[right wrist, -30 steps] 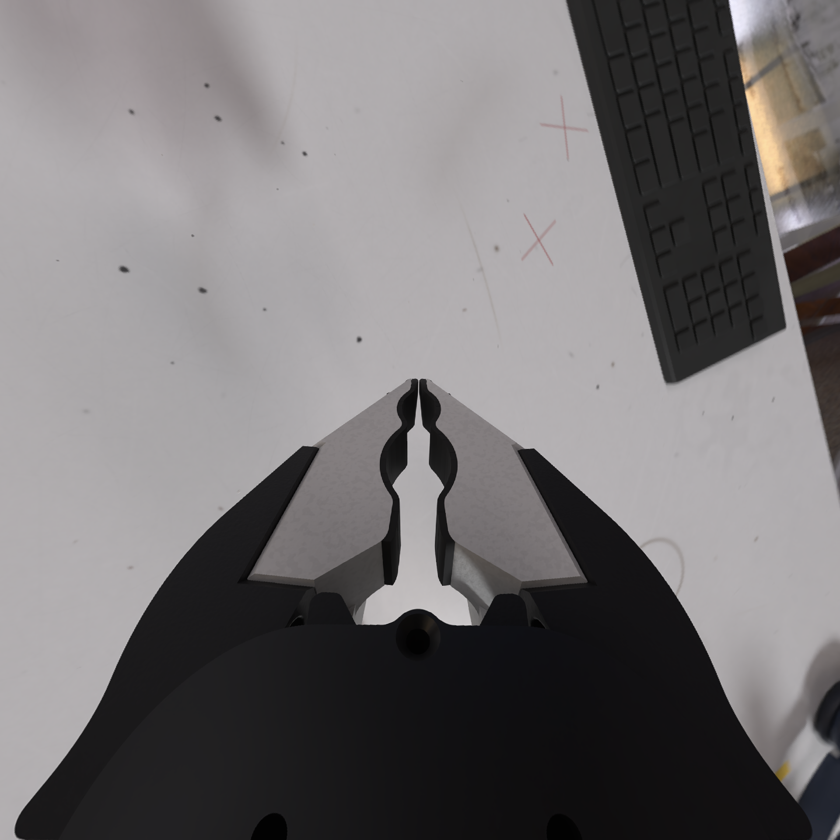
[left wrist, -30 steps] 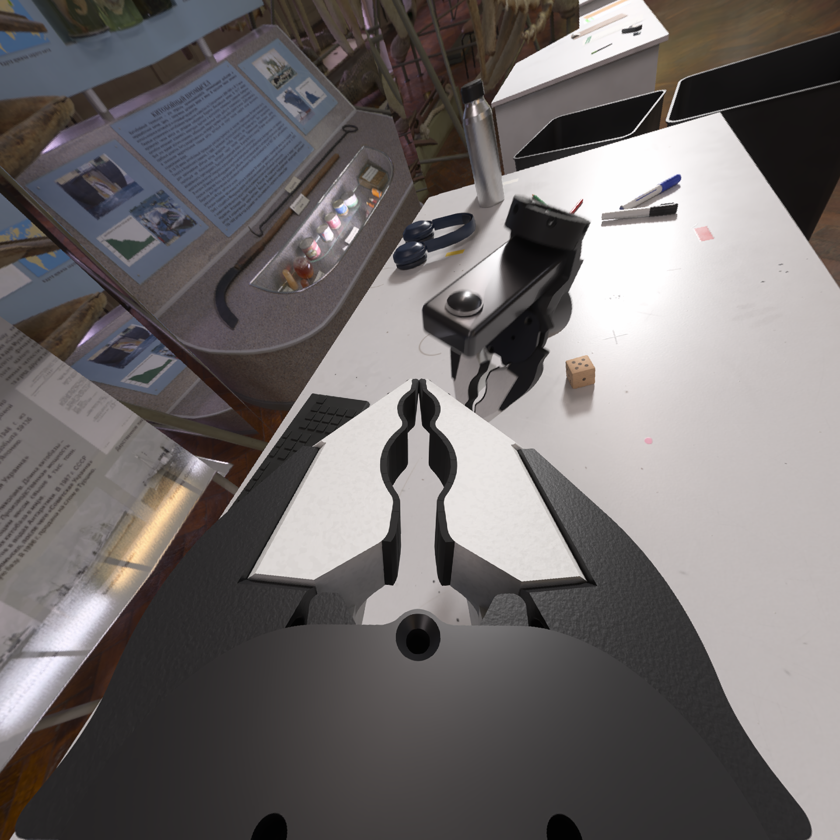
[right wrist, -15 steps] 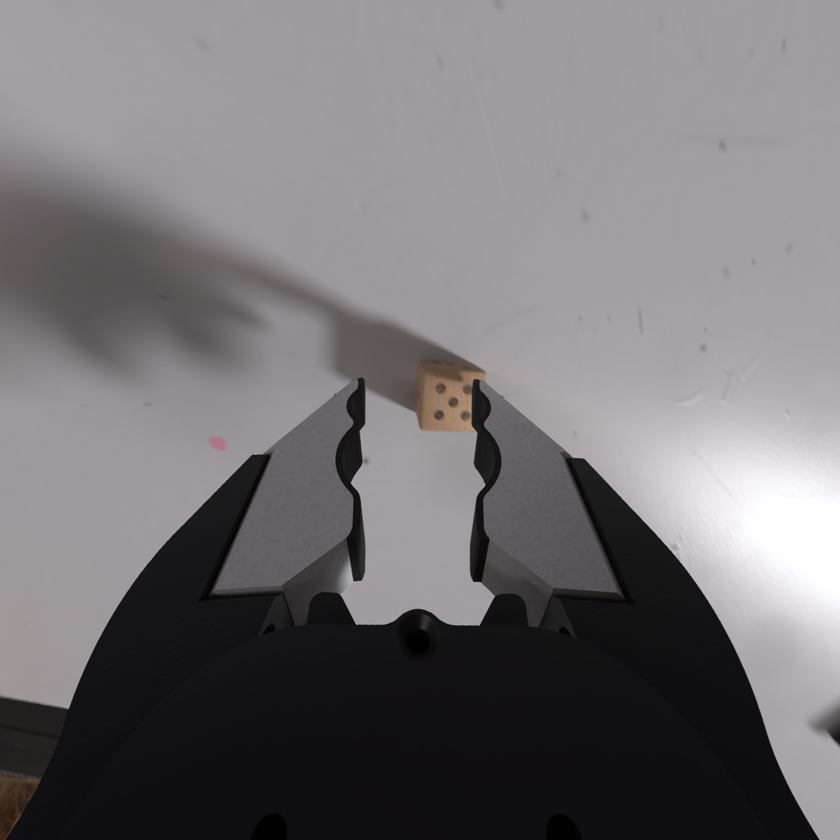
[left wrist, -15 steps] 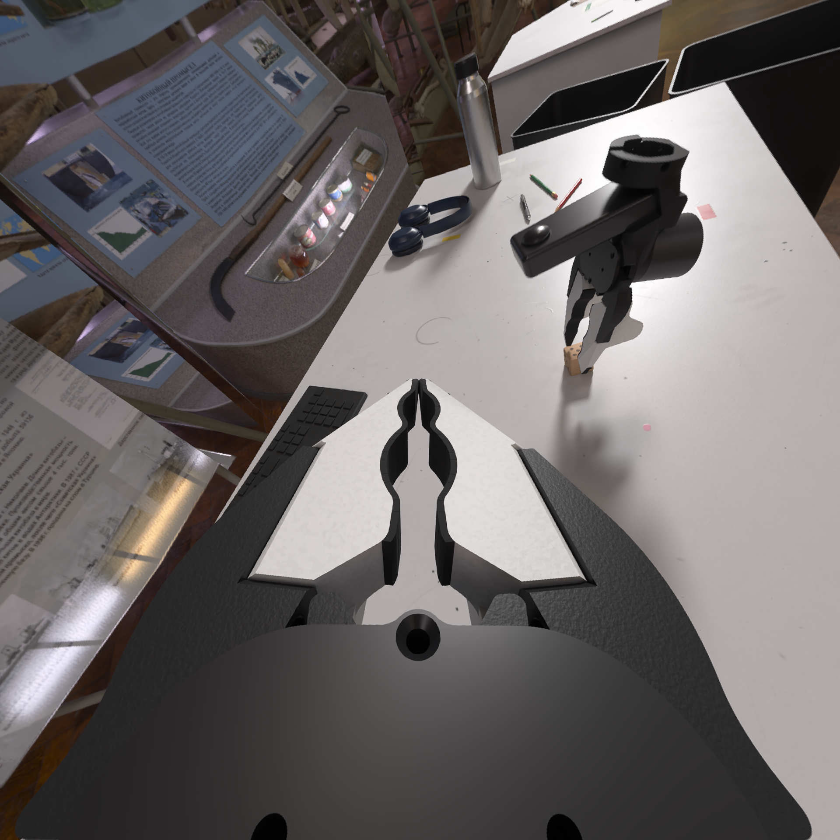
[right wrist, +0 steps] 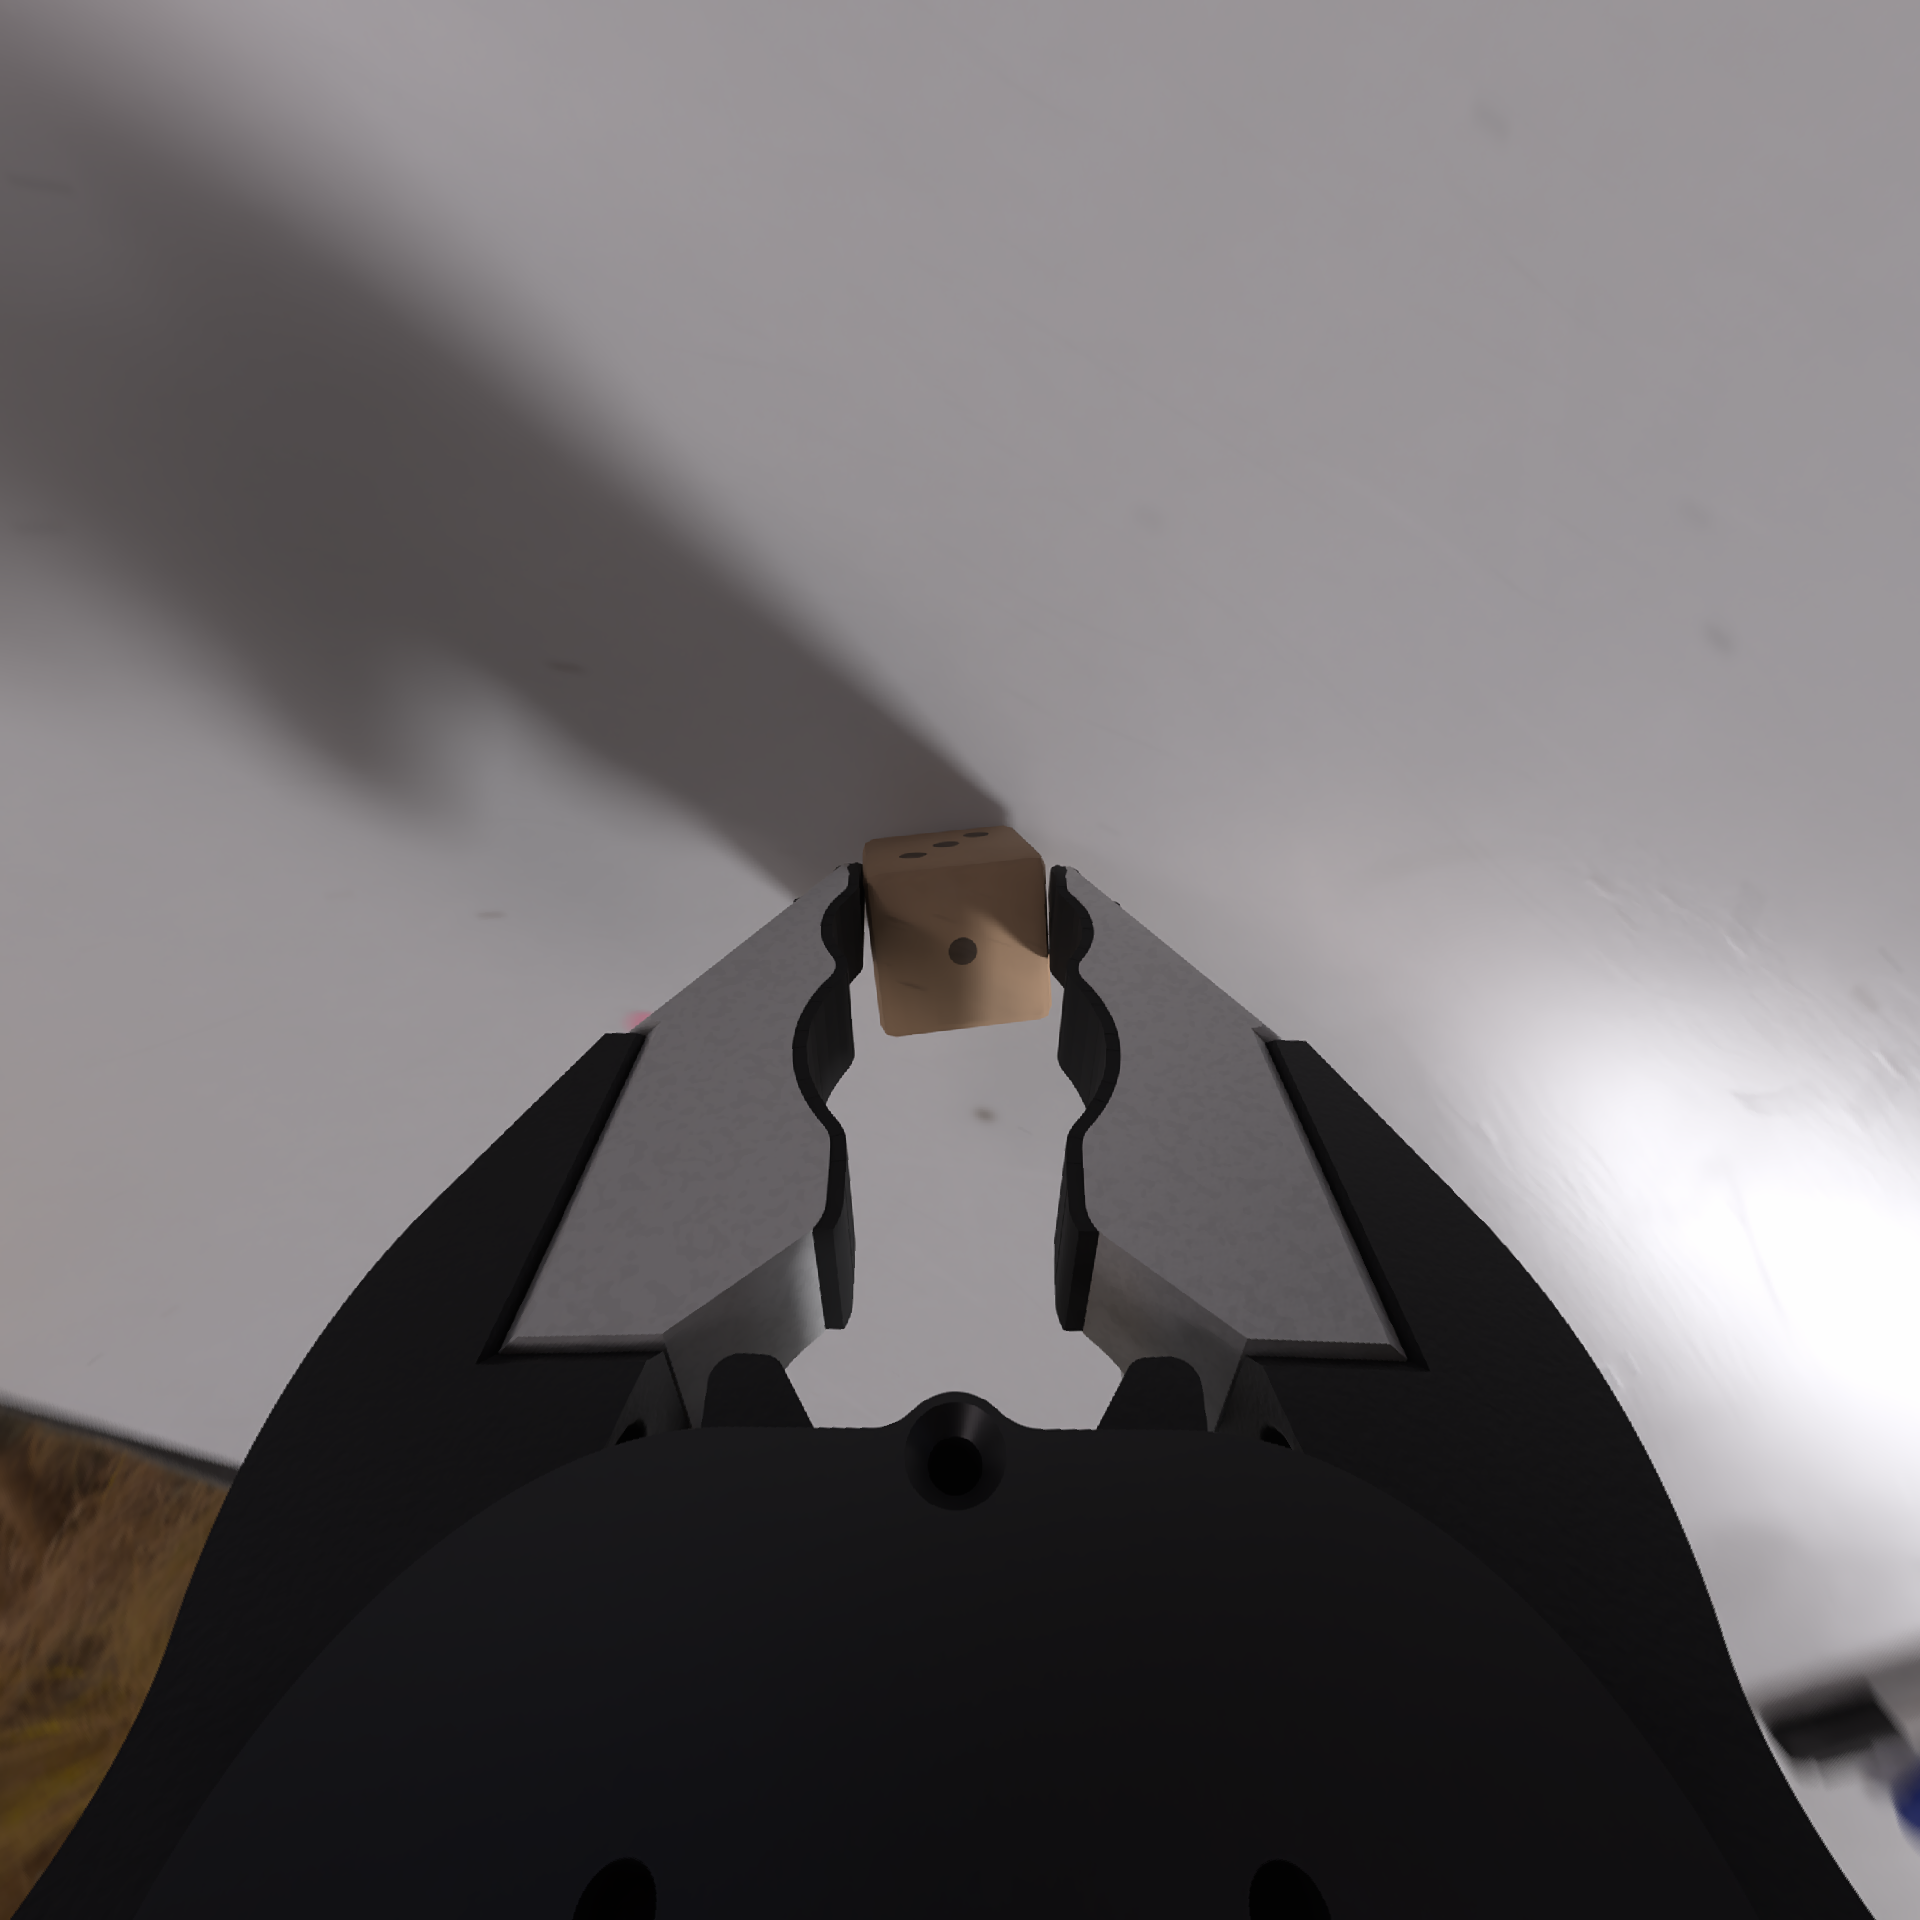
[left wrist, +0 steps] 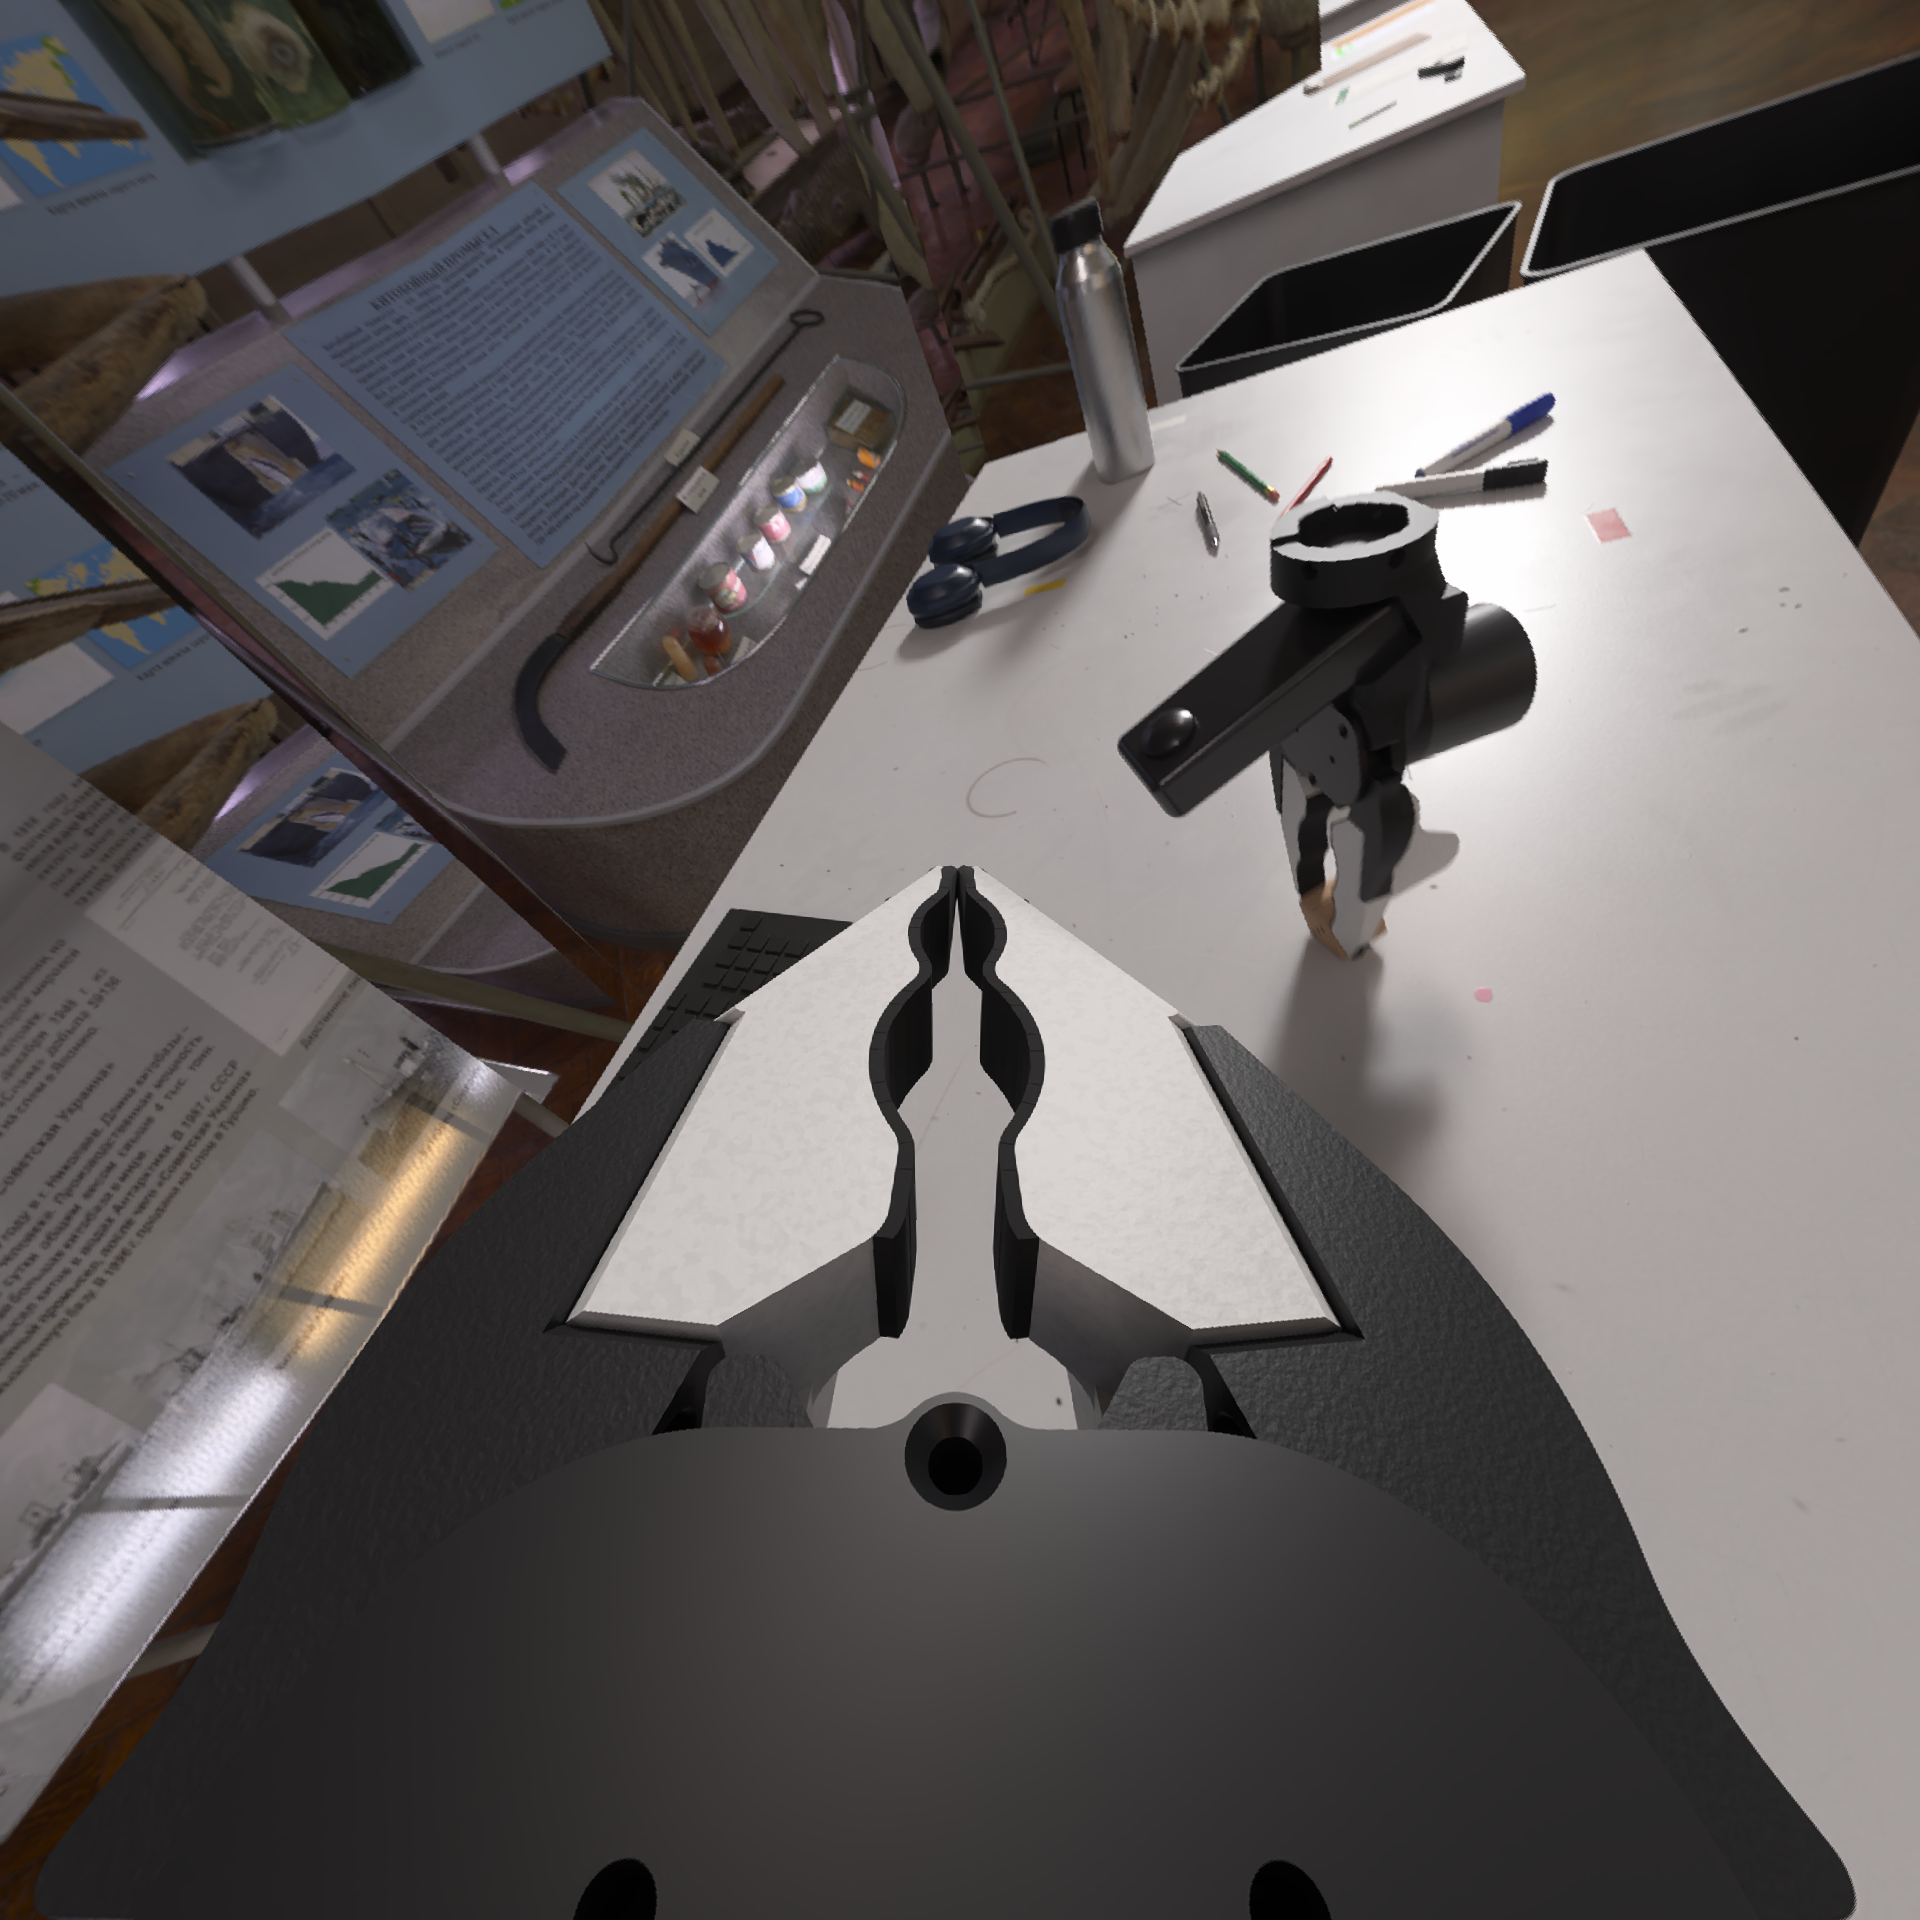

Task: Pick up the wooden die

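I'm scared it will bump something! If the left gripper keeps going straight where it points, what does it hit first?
Probably the white table. The left gripper, fingers shut, tilts down toward it, aiming near the keyboard at the table's edge. Depth is hard to judge.

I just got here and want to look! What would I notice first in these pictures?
First, the little wooden die pinched between the tips of the right gripper, low over the white table. From the left gripper, which is shut and holds nothing, you see blue headphones and a silver bottle at the table's far end.
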